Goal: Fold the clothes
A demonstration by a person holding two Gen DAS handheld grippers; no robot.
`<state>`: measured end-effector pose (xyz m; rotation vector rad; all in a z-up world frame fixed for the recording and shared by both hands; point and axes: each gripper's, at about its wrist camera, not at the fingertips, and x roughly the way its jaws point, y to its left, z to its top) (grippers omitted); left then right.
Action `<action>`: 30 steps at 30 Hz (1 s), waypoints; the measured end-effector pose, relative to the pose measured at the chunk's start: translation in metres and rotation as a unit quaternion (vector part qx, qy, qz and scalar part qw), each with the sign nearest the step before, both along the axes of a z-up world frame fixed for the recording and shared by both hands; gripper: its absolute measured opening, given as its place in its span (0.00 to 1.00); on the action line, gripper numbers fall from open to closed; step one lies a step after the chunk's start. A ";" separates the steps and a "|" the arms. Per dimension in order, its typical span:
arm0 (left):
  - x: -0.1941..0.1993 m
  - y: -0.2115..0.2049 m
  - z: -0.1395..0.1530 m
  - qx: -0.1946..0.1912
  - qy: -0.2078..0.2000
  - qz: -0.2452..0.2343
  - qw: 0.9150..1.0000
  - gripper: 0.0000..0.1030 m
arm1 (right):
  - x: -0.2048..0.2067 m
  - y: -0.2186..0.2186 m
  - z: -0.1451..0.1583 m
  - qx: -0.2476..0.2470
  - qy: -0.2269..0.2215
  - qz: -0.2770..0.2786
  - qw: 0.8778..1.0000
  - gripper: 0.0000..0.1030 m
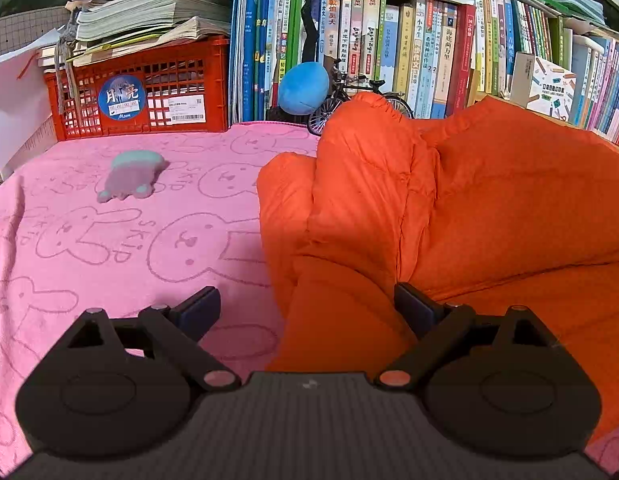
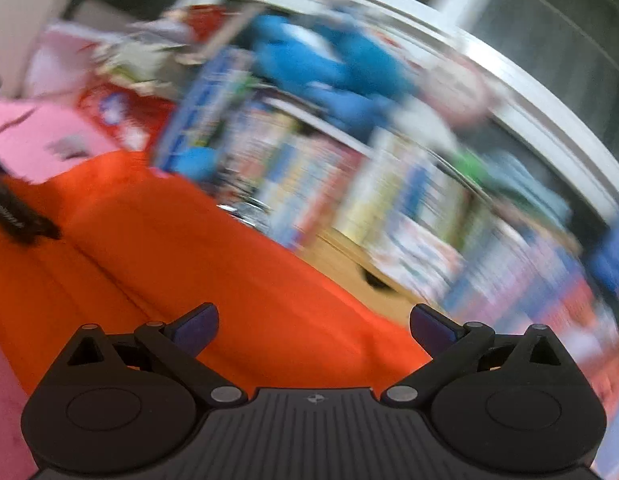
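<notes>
My left gripper hangs low over the pink towel, fingers spread wide and holding nothing. The near edge of the orange jacket lies between them, the left finger over the towel, the right one over orange cloth. The jacket is puffy and quilted, heaped on the right half of the towel, with one bunched fold standing up in the middle. A small grey-and-teal toy lies on the towel well to the left of it. Behind stand a red crate under stacked papers, a row of books, a blue plush ball and a model bicycle (partly hidden by the jacket).

My right gripper is also spread wide and empty, over the jacket. This view is tilted and badly blurred; I make out only books and something blue and plush above them.
</notes>
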<state>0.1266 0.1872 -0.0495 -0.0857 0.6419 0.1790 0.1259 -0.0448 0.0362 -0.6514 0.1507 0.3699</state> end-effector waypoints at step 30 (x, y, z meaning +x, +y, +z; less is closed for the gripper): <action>-0.015 -0.009 0.009 0.031 -0.040 0.025 0.998 0.91 | 0.075 0.006 -0.033 0.077 0.044 -0.064 0.994 1.00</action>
